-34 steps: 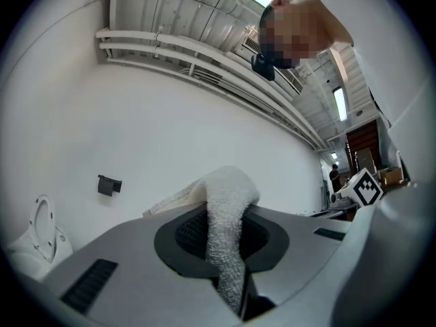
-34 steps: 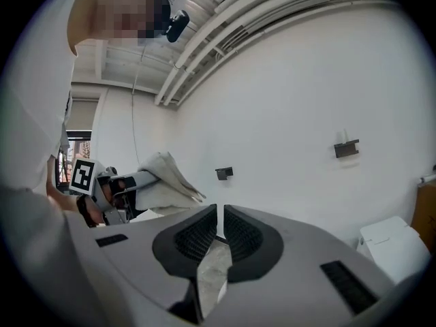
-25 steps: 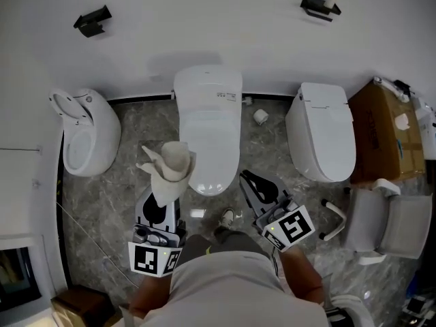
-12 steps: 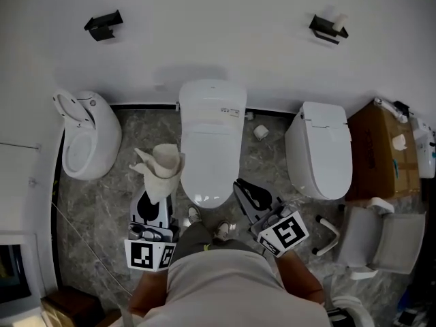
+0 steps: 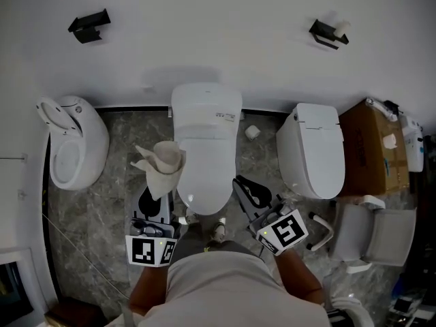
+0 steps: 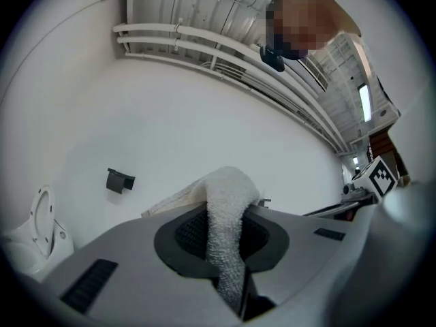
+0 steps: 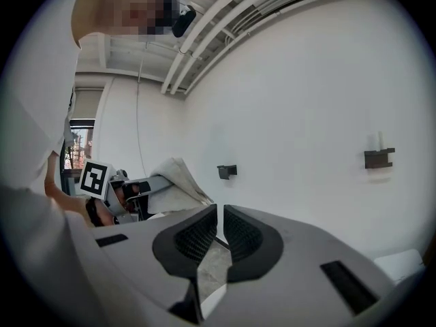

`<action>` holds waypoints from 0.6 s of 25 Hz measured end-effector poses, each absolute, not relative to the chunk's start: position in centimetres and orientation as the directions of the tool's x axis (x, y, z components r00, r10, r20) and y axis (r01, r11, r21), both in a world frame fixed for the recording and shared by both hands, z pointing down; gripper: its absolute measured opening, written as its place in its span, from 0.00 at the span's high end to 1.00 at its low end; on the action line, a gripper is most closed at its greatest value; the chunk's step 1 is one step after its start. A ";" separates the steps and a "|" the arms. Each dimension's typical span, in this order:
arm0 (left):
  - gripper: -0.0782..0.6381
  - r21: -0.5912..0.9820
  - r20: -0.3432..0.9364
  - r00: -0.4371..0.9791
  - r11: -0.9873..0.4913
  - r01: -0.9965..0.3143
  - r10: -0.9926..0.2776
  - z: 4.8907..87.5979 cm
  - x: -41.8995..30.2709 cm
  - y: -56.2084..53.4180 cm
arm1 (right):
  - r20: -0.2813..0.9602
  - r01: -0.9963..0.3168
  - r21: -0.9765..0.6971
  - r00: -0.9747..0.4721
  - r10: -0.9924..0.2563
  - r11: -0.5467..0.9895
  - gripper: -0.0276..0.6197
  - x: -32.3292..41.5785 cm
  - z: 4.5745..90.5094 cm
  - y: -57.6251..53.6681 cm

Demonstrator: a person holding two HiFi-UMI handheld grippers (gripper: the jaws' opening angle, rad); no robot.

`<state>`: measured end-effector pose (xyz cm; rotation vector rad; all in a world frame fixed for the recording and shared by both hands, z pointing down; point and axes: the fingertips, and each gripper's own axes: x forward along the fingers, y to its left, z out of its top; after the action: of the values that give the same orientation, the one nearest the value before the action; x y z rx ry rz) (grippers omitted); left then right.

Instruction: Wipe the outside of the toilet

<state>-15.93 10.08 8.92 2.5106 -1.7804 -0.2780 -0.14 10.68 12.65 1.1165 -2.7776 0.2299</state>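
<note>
The toilet [image 5: 204, 138] stands lid down on the grey floor [image 5: 122, 182]. At its left flank, perhaps touching it, a white cloth [image 5: 163, 163] is pinched in the left tool [image 5: 158, 191]. The right tool [image 5: 245, 186] (jaws almost together) grips nothing.

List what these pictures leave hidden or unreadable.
- Toilet front base: head view, hidden under its own bowl and the person.
- Label print on it: head view, too small.
- Gap between the left fingers: left gripper view, covered by the cloth.
</note>
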 end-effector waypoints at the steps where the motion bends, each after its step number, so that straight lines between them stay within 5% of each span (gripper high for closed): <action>1: 0.81 0.142 -0.112 0.322 -0.336 -0.931 -0.940 9.2 -16.4 9.4 | 0.193 -0.697 -0.092 -0.713 -0.674 0.711 0.88 -0.5 13.0 10.1; 15: 0.81 0.177 -0.011 0.329 -0.325 -0.929 -0.944 21.2 -20.5 -4.2 | 0.270 -0.741 -0.106 -0.663 -0.698 0.663 0.88 -3.5 24.7 0.0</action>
<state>-20.52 -4.17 21.25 2.4446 -1.7358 -0.1688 -3.50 -0.03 24.74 1.1716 -2.6727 0.3068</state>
